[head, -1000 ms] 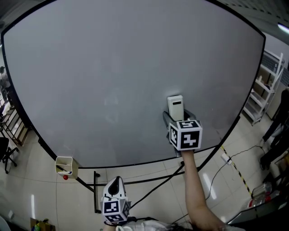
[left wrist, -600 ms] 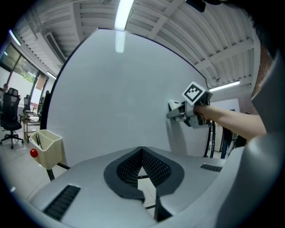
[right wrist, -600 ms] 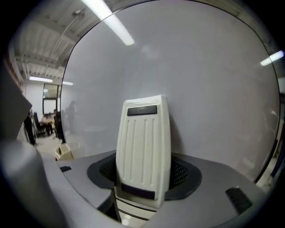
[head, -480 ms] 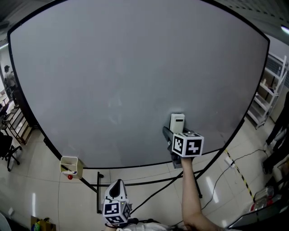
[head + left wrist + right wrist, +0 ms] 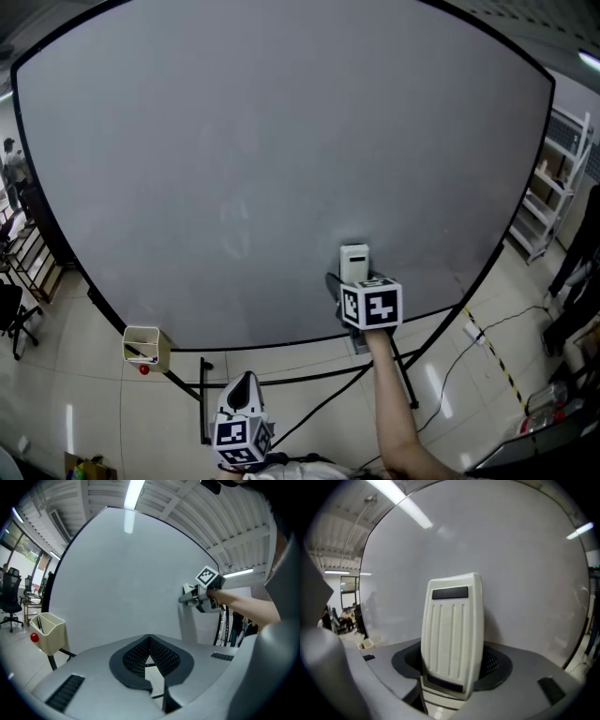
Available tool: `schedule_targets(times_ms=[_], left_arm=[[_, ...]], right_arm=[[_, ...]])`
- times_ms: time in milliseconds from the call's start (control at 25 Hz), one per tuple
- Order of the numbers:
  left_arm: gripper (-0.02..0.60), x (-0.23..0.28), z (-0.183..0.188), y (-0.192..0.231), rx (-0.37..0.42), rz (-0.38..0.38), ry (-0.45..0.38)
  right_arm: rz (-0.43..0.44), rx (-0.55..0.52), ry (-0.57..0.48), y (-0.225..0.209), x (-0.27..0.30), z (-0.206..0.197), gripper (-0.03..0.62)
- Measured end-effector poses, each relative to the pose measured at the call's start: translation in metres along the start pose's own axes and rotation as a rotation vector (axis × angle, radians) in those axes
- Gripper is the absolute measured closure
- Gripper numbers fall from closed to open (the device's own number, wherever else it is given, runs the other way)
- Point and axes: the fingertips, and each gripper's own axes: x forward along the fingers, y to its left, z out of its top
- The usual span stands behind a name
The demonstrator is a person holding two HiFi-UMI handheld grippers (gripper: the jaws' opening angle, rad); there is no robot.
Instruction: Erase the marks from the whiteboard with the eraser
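Note:
The large whiteboard (image 5: 281, 141) fills most of the head view; faint smudges (image 5: 234, 230) show near its middle. My right gripper (image 5: 352, 281) is shut on a white ribbed eraser (image 5: 353, 262), pressed against the board's lower right part. In the right gripper view the eraser (image 5: 452, 630) stands upright between the jaws, its far side against the whiteboard (image 5: 511, 550). My left gripper (image 5: 242, 398) hangs low below the board's bottom edge, away from it. In the left gripper view its jaws (image 5: 150, 660) are together with nothing between them, and the right gripper (image 5: 201, 592) shows at the whiteboard (image 5: 117, 583).
A small cream bin (image 5: 142, 347) with a red ball hangs at the board's lower left corner. The black stand legs (image 5: 281, 394) run under the board. Shelving (image 5: 553, 178) stands at the right, cables (image 5: 478, 337) lie on the floor, office chairs (image 5: 9, 597) at far left.
My right gripper with the eraser has slid down and a little left along the board. The left gripper has stayed where it was.

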Motion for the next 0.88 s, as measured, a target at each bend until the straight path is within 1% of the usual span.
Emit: schedule_targets(times_ms=[80,120,160,200,240,280,320,400,440,520,600,680,720,760,800,840,880], left_arm=[[0.581,0.0,-0.003,0.007,-0.016,0.009,0.014],[0.581,0.001,-0.005,0.01,-0.025,0.014,0.021],[0.581,0.001,-0.007,0.013,-0.033,0.019,0.026],[0.581,0.001,-0.009,0.015,-0.039,0.021,0.027],[0.581,0.002,-0.009,0.016,-0.041,0.022,0.027],[0.581,0.004,-0.009,0.016,-0.04,0.022,0.025],[0.581,0.006,-0.008,0.016,-0.038,0.02,0.022],[0.581,0.009,-0.004,0.014,-0.035,0.01,0.014],[0.581,0.009,-0.003,0.011,-0.035,0.003,0.011],[0.581,0.008,-0.002,0.006,-0.029,-0.011,0.01],[0.58,0.007,-0.003,0.002,-0.02,-0.025,0.013],[0.581,0.008,-0.001,0.003,-0.026,-0.019,0.013],[0.581,0.008,-0.001,0.004,-0.027,-0.016,0.011],[0.581,0.007,-0.001,0.004,-0.026,-0.016,0.01],[0.58,0.006,-0.002,0.004,-0.026,-0.016,0.009],[0.581,0.005,-0.003,0.005,-0.03,-0.014,0.008],[0.581,0.003,-0.004,0.005,-0.037,-0.01,0.009]], right_arm=[[-0.009,0.08,-0.113,-0.025,-0.022,0.044,0.318],[-0.014,0.095,-0.142,-0.03,-0.028,0.059,0.318],[-0.033,0.084,-0.151,-0.03,-0.031,0.065,0.318],[-0.073,0.04,-0.141,-0.028,-0.029,0.064,0.318],[-0.122,-0.026,-0.114,-0.026,-0.025,0.057,0.318],[-0.153,-0.09,-0.076,-0.022,-0.018,0.046,0.318],[-0.153,-0.132,-0.042,-0.015,-0.011,0.034,0.318],[-0.113,-0.155,-0.011,-0.005,-0.003,0.021,0.318],[-0.096,-0.157,-0.017,-0.003,-0.004,0.022,0.317],[-0.061,-0.154,-0.068,0.002,-0.019,0.038,0.316],[-0.03,-0.153,-0.157,0.012,-0.041,0.07,0.316],[-0.021,-0.18,-0.248,0.023,-0.06,0.11,0.316],[-0.002,-0.187,-0.284,0.031,-0.067,0.13,0.316],[0.033,-0.178,-0.311,0.04,-0.07,0.149,0.316],[0.08,-0.159,-0.324,0.051,-0.071,0.165,0.316],[0.121,-0.136,-0.319,0.059,-0.07,0.175,0.316],[0.143,-0.12,-0.296,0.065,-0.067,0.18,0.316]])
